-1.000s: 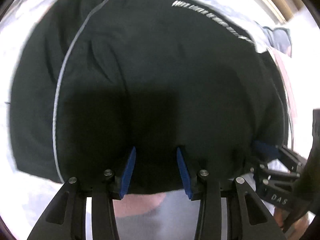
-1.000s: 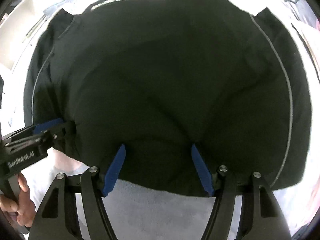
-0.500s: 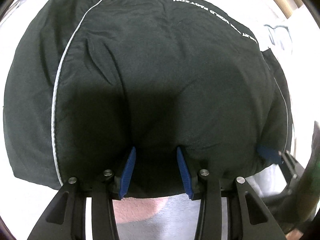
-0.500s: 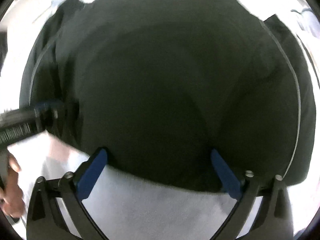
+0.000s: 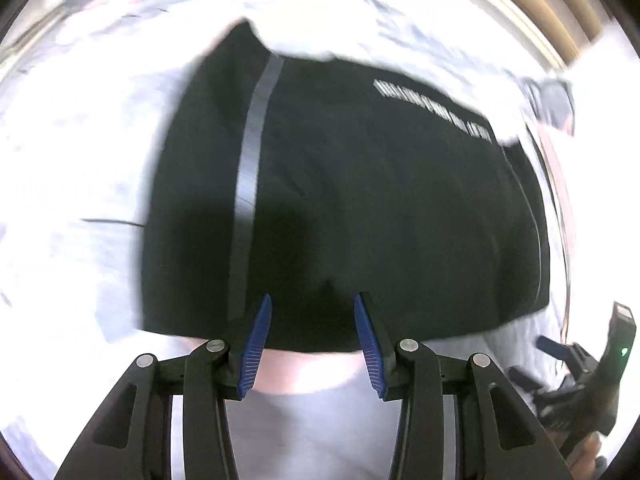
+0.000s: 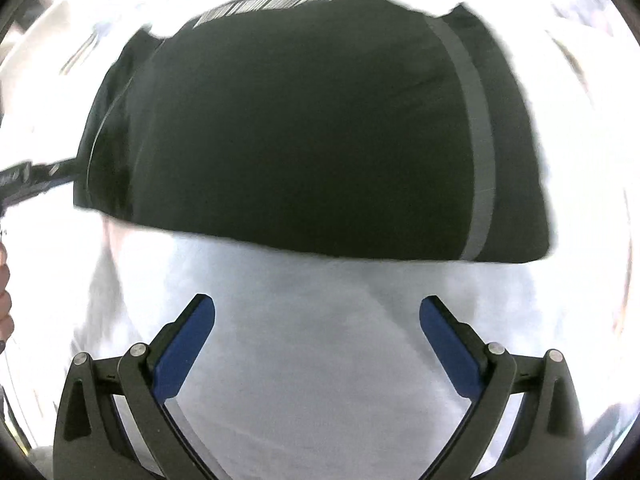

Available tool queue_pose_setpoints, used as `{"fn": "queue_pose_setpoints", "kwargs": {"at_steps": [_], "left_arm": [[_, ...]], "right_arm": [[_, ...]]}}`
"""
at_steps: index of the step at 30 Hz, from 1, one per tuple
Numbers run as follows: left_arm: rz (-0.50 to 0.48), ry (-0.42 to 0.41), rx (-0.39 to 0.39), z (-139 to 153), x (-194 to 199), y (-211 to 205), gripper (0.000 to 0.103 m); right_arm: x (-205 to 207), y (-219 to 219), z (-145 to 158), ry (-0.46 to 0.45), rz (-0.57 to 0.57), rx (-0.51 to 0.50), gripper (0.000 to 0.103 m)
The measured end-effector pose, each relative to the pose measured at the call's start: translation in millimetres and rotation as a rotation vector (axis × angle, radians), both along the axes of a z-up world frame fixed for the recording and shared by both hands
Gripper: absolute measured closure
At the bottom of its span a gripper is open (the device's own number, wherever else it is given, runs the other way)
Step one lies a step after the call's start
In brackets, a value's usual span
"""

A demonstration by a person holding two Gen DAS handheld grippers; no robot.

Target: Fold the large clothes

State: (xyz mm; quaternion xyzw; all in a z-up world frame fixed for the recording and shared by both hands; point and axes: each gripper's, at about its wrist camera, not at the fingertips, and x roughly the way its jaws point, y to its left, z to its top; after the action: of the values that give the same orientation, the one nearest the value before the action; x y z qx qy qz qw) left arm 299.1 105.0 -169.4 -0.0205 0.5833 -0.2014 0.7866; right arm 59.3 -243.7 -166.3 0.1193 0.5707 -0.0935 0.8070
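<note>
A black garment [image 5: 360,208] with grey side stripes and white lettering lies folded on a white surface; it also shows in the right wrist view [image 6: 304,128]. My left gripper [image 5: 312,312] is open, its blue fingertips just over the garment's near edge, with no cloth pinched between them. My right gripper [image 6: 316,316] is wide open and empty, pulled back from the near edge over bare white surface. The right gripper also shows at the lower right of the left wrist view [image 5: 568,364], and the left gripper at the left edge of the right wrist view [image 6: 24,180].
The white cloth-covered surface [image 6: 320,360] surrounds the garment. A wooden strip [image 5: 532,12] runs along the far right. Some grey clothing [image 5: 556,100] lies beyond the garment's far right corner. The person's hand [image 6: 5,296] shows at the left edge.
Both grippers have drawn back from the garment, the right one farther. The right jaws opened wide and let go of the near edge. The garment now lies flat.
</note>
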Motion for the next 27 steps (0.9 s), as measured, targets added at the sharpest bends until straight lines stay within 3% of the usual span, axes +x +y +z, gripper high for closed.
{"fn": "queue_pose_setpoints", "kwargs": {"at_steps": [5, 7, 11, 19, 27], "left_arm": [[0.066, -0.022, -0.123, 34.1, 56.4, 59.7, 0.057], [0.074, -0.012, -0.175, 37.4, 75.0, 69.8, 0.044], [0.12, 0.011, -0.236, 28.1, 113.1, 78.3, 0.042], [0.109, 0.13, -0.267, -26.6, 159.0, 74.0, 0.042], [0.068, 0.194, -0.303, -68.6, 177.3, 59.5, 0.042]], "right_arm": [[14.9, -64.6, 50.5, -0.104, -0.123, -0.027, 0.0], [32.8, -89.9, 59.3, -0.128, -0.144, -0.033, 0.0], [66.8, -116.9, 65.4, -0.119, -0.154, -0.076, 0.0], [131.4, -156.5, 27.0, -0.068, -0.147, -0.044, 0.0], [152.8, -178.9, -25.4, -0.007, -0.092, 0.069, 0.001]]}}
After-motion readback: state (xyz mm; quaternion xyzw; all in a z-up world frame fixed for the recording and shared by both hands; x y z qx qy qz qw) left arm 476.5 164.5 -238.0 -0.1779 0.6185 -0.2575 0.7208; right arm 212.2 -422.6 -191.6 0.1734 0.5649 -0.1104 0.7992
